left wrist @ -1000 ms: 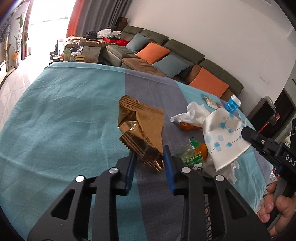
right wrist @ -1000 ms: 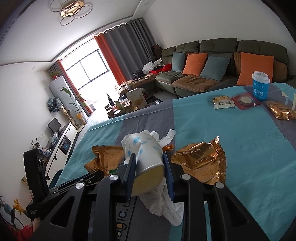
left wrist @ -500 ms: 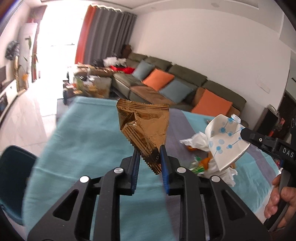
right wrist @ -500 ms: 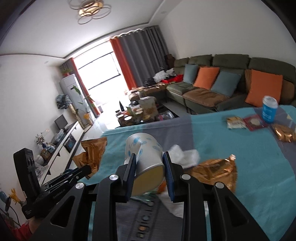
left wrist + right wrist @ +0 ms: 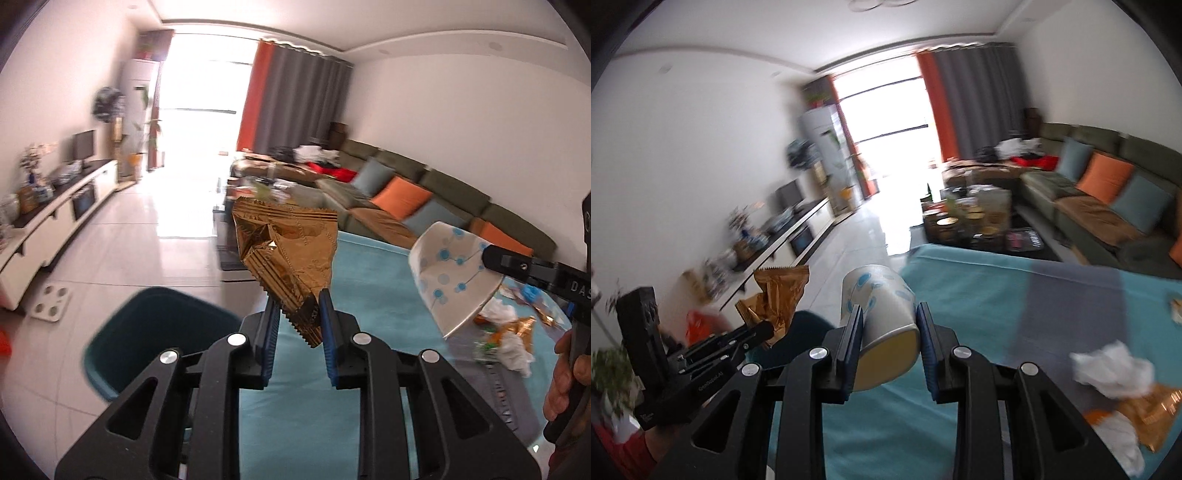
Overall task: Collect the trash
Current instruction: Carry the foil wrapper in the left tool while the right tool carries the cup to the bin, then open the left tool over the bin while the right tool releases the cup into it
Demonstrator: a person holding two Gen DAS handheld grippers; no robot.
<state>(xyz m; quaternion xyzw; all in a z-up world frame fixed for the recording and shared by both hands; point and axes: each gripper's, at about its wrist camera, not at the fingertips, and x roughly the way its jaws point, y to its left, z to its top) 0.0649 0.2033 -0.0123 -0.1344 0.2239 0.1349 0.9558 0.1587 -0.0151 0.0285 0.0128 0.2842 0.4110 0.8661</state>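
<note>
My left gripper (image 5: 297, 314) is shut on a crumpled gold foil wrapper (image 5: 286, 251), held in the air above the teal-covered table's (image 5: 369, 266) left edge. A dark teal bin (image 5: 147, 328) stands on the floor just below and left of it. My right gripper (image 5: 889, 328) is shut on a squashed white paper cup with blue dots (image 5: 879, 306), lying sideways between the pads. The cup (image 5: 454, 269) also shows at the right of the left wrist view, and the gold wrapper (image 5: 779, 295) with the left gripper (image 5: 764, 332) at the left of the right wrist view.
Crumpled white tissues (image 5: 1112, 369) and another gold wrapper (image 5: 1152, 410) lie on the table's (image 5: 979, 280) right side. The bin's rim (image 5: 809, 325) peeks out behind the right fingers. A white scale (image 5: 51, 301) lies on the tiled floor. A sofa (image 5: 424, 199) and cluttered coffee table (image 5: 971, 218) stand beyond.
Both grippers rose off the table with their loads and swung left toward its edge. The left jaws closed tighter on the wrapper. The teal bin has come into view.
</note>
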